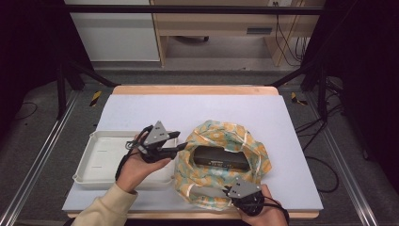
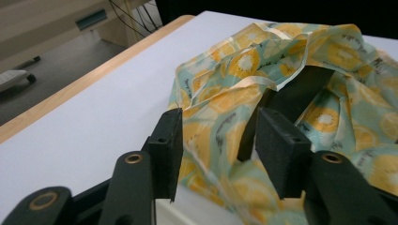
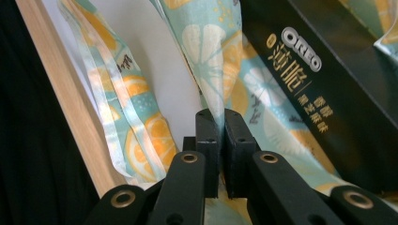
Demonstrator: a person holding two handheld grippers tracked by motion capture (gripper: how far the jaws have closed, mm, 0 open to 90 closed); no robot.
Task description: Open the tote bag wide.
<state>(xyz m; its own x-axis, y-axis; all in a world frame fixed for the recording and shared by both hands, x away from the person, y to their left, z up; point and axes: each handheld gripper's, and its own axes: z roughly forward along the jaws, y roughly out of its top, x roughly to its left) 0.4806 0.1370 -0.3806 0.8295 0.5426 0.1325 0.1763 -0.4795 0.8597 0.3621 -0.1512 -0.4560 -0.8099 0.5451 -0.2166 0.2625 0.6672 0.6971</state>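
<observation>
Far left on the white worktop (image 1: 141, 108): a shallow white tray (image 1: 101, 157), lying flat near the front edge. Over the tray's right end, the left gripper (image 1: 181, 147), held in the left hand (image 1: 136, 167), pointing right toward the bag. Fingers (image 2: 169, 140) standing wide apart in the left gripper view, nothing between them, tips just short of the bag's near rim.

Next along, centre of the worktop: a bag (image 1: 214, 136) printed with orange and lemon slices on pale green, crumpled, mouth gaping upward. Inside, a dark box (image 1: 221, 157), lying flat across the opening, long side running left to right. Seen through the bag's mouth in the left gripper view as a dark slab (image 2: 300, 91) past the folded rim. White lettering on the box (image 3: 324, 79) plain to read in the right gripper view, cloth draped against its near side.

Front right, close to the wooden edge of the worktop: the right gripper (image 1: 229, 189), gripped by the right hand (image 1: 263, 212), set at the bag's near rim. Fingers (image 3: 206, 140) pressed nearly together, 1 fold of the bag's cloth (image 3: 220, 93) pinched between them and rising straight up from the tips. Left of that fold, 1 loose strap (image 3: 112, 103) of the same print hanging down along the wooden edge.
</observation>
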